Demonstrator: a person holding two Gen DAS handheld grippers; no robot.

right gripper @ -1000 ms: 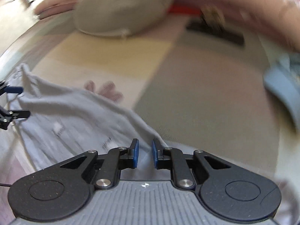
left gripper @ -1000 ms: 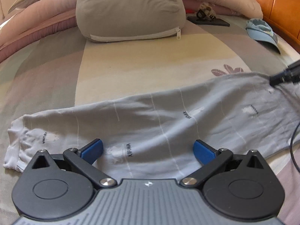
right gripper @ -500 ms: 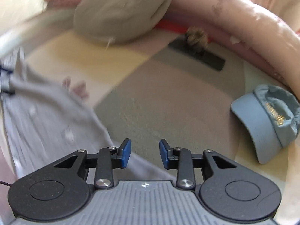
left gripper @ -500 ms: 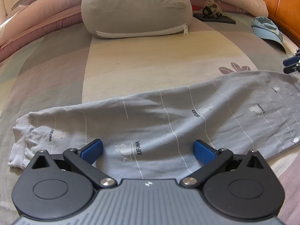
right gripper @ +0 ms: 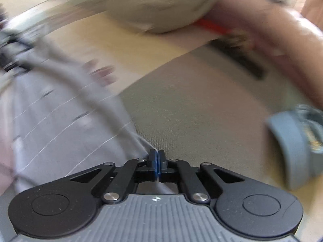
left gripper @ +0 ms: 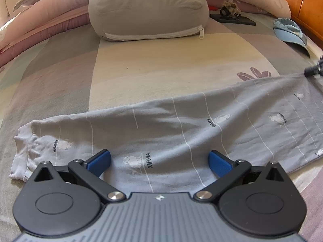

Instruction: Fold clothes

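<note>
From the left wrist camera, the left gripper [left gripper: 159, 161] tilts down over the bed. Its two blue fingers [left gripper: 99, 161] are spread wide with nothing held. Under and between them lies the long pale grey cloth garment with thin white lines and small printed words [left gripper: 181, 137]. It is stretched flat across the striped bedsheet [left gripper: 161, 70], from the left side to the right edge. Farther back sits a fat grey pillow with a white zip [left gripper: 147, 12]. A light blue cap [left gripper: 290, 32] lies on the far right, well apart from the garment.

From the right wrist camera, the picture is blurry. The right gripper [right gripper: 157, 162] also tilts down. Its blue fingers [right gripper: 154, 161] are pressed tight together, and the edge of the garment [right gripper: 60, 131] runs right up into them, so they seem to pinch it. The rest of the garment spreads to the left. The cap [right gripper: 292, 147] lies on the right.
</note>
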